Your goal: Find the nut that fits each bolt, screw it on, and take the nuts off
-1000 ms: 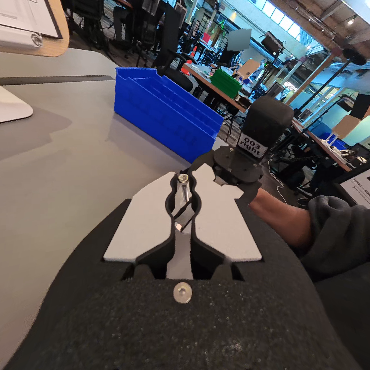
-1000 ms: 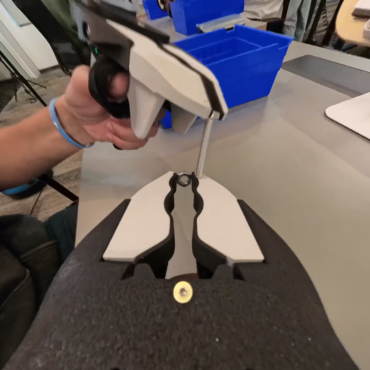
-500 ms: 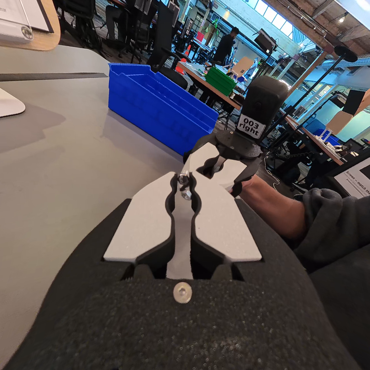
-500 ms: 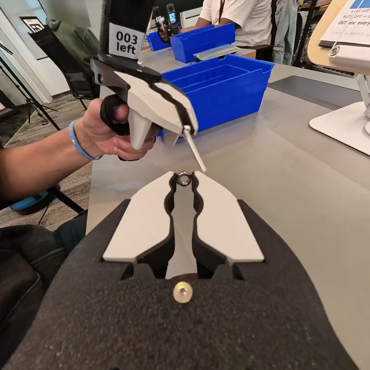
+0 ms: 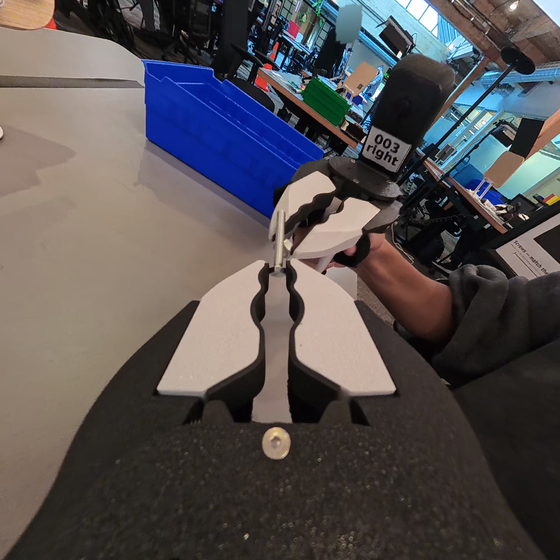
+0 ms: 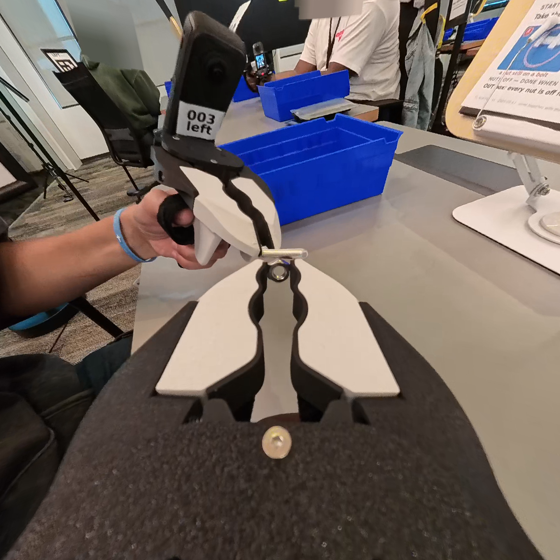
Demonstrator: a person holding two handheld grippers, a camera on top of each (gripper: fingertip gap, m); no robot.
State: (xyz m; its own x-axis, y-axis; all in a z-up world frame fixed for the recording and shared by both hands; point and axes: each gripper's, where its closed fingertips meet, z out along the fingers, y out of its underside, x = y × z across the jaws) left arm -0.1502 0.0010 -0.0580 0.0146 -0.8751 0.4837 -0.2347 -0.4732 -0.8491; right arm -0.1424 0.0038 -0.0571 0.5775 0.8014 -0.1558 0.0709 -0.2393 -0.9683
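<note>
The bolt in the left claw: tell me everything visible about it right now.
The bolt is a slim, silver, shiny metal one, threaded along the shank. The left claw is shut on its head end, so the shank sticks out past the fingertips, free tip unsupported. In the right wrist view it lies roughly level, just above the nut gripped by the right claw. It is not through the nut; whether they touch is unclear.

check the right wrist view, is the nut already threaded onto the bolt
No, the nut sits alone in the right claw, below the bolt held sideways by the left claw.
</note>
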